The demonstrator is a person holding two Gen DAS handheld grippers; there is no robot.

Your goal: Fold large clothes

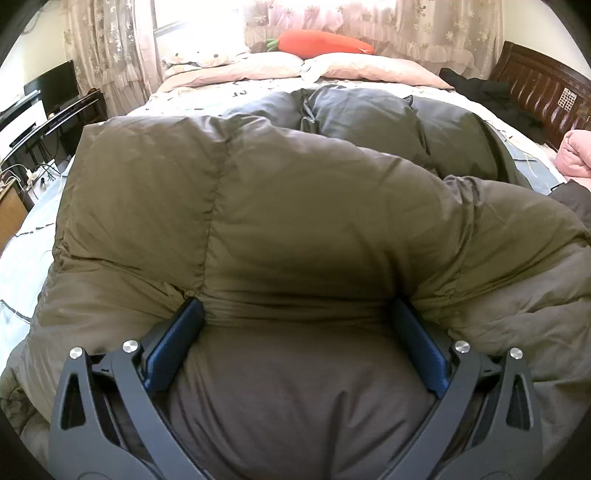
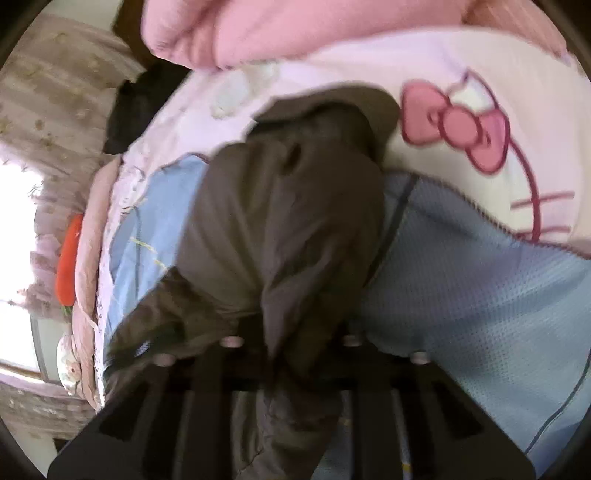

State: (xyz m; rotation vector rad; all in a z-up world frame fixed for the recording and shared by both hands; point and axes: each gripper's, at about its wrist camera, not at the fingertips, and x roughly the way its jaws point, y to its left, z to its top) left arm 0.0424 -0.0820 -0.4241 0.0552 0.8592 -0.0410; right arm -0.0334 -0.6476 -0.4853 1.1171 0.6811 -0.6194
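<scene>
A large olive-brown puffer coat (image 1: 295, 206) lies spread over the bed and fills most of the left wrist view. My left gripper (image 1: 295, 310) is open wide, its blue pads (image 1: 173, 343) pressed into the padded fabric on both sides of a bulge. In the right wrist view, which is blurred, my right gripper (image 2: 291, 350) is shut on a bunched part of the coat (image 2: 291, 206), likely a sleeve, and holds it above the bedcover. Its fingertips are hidden under the fabric.
The bed has a light blue and white cover (image 2: 461, 295) with a pink bow print (image 2: 458, 125). Pink bedding (image 2: 295, 26) and pillows (image 1: 332, 66) lie at the far side, with an orange carrot plush (image 1: 321, 42). A dark garment (image 1: 491, 99) lies near the wooden headboard (image 1: 546, 96). A desk with a monitor (image 1: 55, 88) stands left.
</scene>
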